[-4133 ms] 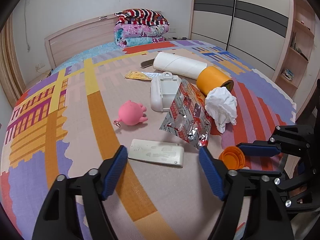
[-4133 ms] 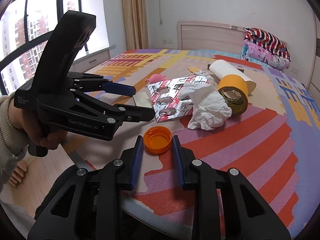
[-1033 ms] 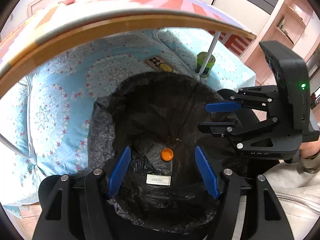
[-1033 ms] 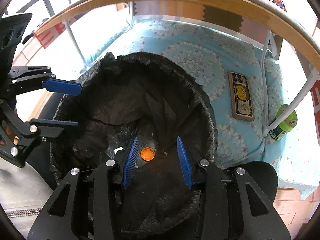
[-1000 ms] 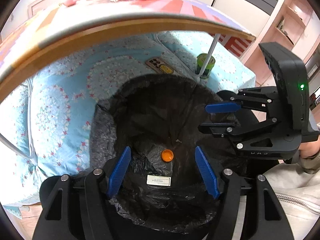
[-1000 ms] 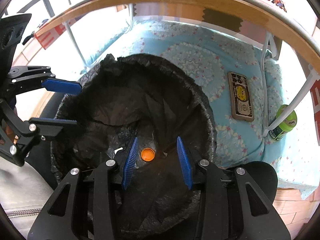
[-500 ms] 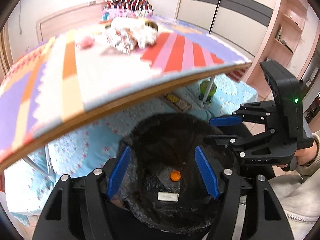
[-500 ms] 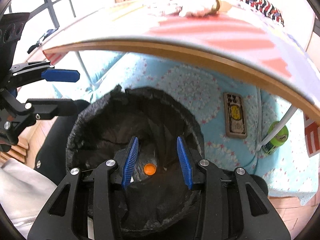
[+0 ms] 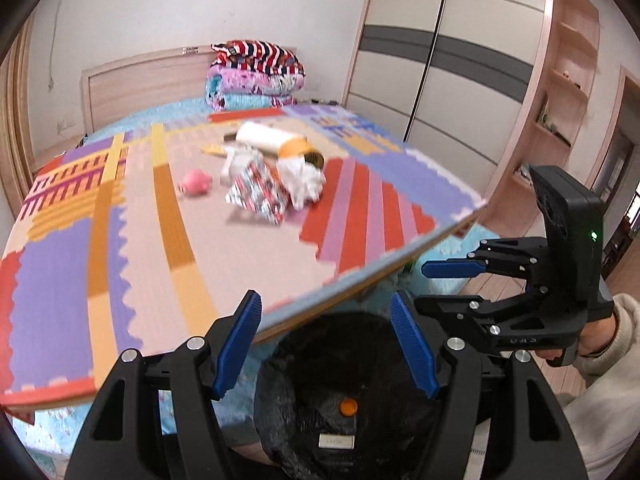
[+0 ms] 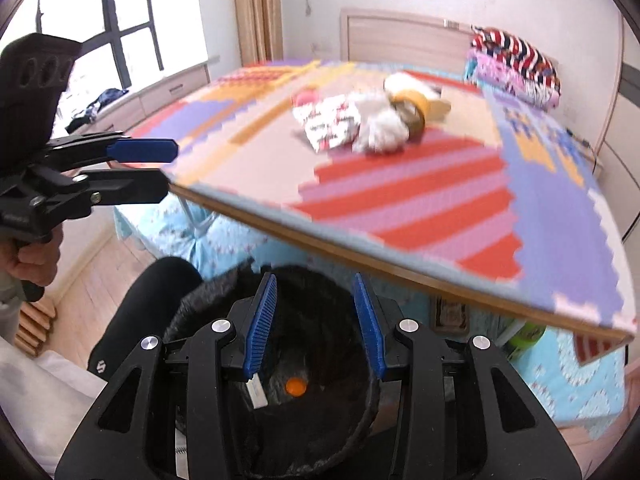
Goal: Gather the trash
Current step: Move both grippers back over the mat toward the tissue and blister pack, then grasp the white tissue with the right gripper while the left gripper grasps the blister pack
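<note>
My left gripper hangs open and empty over a bin lined with a black bag. An orange cap and a flat white piece lie at the bottom. My right gripper is open too, nothing between its fingers, above the same bin, with the orange cap below it. On the colourful mat lie a crumpled white tissue, a foil wrapper, a yellow tape roll and a pink toy, all blurred.
The table's wooden edge overhangs the bin just ahead of both grippers. A green can and a flat phone-like thing lie under the table. A person's dark-clad leg is left of the bin. Folded blankets sit at the headboard.
Both grippers have risen from down over the bin to table height and tilted up, so the tabletop is in view again. The cap and white piece, earlier on the table, lie in the bin.
</note>
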A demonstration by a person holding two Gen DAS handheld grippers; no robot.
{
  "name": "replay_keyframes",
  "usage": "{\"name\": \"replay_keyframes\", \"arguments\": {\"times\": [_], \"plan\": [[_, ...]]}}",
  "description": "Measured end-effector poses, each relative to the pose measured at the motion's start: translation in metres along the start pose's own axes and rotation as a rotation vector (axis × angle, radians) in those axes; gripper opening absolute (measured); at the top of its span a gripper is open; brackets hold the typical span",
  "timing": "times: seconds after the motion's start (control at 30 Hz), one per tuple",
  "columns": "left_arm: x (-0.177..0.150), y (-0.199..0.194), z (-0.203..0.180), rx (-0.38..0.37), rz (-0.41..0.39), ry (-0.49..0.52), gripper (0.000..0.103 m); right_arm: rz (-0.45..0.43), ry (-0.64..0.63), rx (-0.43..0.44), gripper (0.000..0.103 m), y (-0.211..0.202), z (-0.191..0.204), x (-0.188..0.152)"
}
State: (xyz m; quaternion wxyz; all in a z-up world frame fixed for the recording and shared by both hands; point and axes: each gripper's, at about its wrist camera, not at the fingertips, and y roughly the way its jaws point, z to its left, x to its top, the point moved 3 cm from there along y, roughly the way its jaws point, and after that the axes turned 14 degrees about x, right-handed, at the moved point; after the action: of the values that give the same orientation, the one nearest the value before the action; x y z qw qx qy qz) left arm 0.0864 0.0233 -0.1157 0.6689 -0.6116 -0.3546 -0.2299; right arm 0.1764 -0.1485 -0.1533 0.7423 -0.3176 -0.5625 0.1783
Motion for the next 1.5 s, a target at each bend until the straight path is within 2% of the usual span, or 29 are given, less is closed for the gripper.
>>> {"name": "replay_keyframes", "arguments": {"times": [0.17, 0.5, 0.67, 0.93, 1.1, 1.17, 1.2, 1.3, 1.43, 1.5], "plan": [[0.021, 0.005, 0.019, 0.005, -0.02, -0.043, 0.064, -0.043, -0.038, -0.007, 0.042, -0.006, 0.0, 0.022], [0.043, 0.036, 0.044, 0.001, 0.026, -0.131, 0.064, -0.075, -0.056, -0.034, 0.042, 0.007, -0.012, 0.053], [0.047, 0.06, 0.052, -0.028, 0.064, -0.171, 0.064, -0.081, -0.059, -0.052, 0.042, 0.016, -0.02, 0.066], [0.057, 0.087, 0.062, -0.077, 0.077, -0.258, 0.064, -0.08, -0.004, -0.05, 0.043, 0.039, -0.042, 0.082], [0.062, 0.104, 0.067, -0.071, 0.103, -0.284, 0.064, -0.082, 0.035, -0.05, 0.044, 0.052, -0.056, 0.091], [0.064, 0.108, 0.068, -0.077, 0.104, -0.292, 0.063, -0.082, 0.045, -0.052, 0.048, 0.057, -0.06, 0.095], [0.065, 0.11, 0.068, -0.08, 0.105, -0.296, 0.062, -0.08, 0.049, -0.057, 0.049, 0.059, -0.062, 0.096], [0.065, 0.117, 0.069, -0.085, 0.121, -0.315, 0.052, -0.076, 0.06, -0.058, 0.049, 0.064, -0.067, 0.098], [0.063, 0.123, 0.068, -0.088, 0.134, -0.33, 0.033, -0.075, 0.081, -0.054, 0.049, 0.07, -0.072, 0.101], [0.062, 0.124, 0.067, -0.1, 0.133, -0.341, 0.03, -0.075, 0.093, -0.053, 0.049, 0.074, -0.075, 0.103]]}}
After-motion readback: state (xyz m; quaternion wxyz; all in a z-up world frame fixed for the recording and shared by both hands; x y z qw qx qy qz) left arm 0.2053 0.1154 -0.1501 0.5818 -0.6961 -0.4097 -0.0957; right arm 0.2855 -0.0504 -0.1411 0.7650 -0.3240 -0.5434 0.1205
